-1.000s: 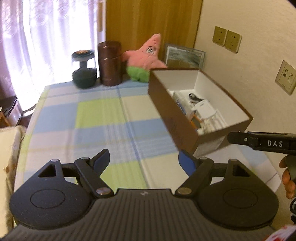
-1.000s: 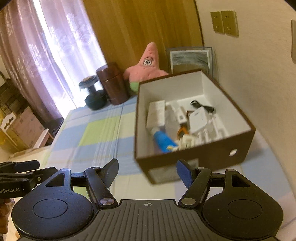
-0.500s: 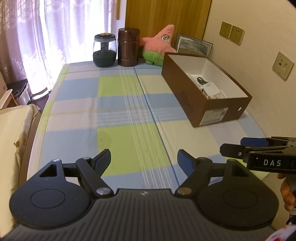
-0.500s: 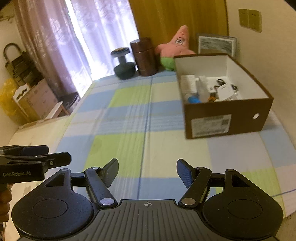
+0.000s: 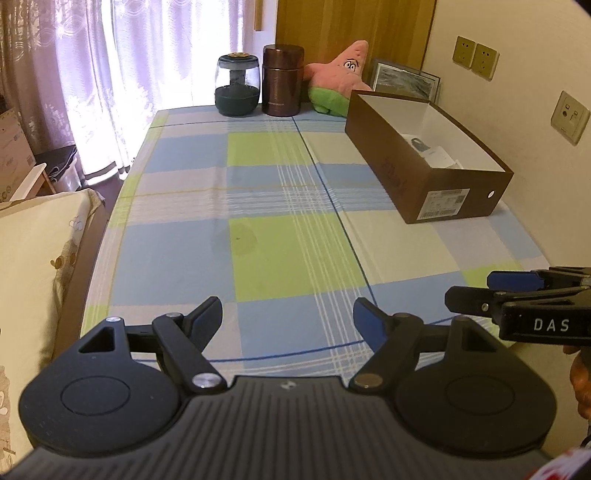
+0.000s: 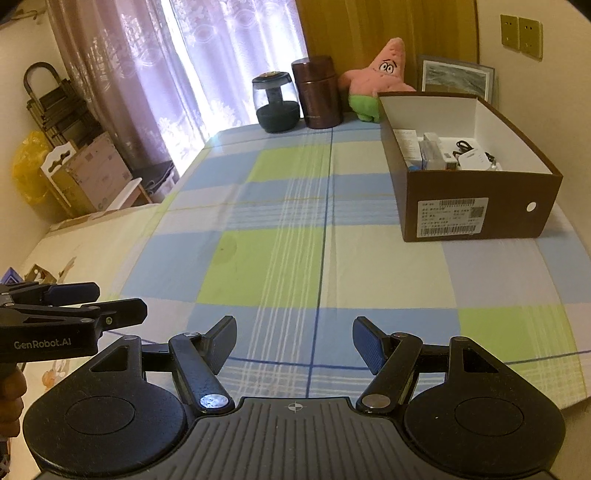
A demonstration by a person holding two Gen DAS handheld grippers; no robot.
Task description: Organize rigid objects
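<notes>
Left claw and right claw: I log both spread wide, empty, hovering over the checked counter. Brown box, far right, holds small items. Beyond: jar, canister, pink plush.

Backlit lilac curtains, wood panel, cream wall with sockets.
</notes>
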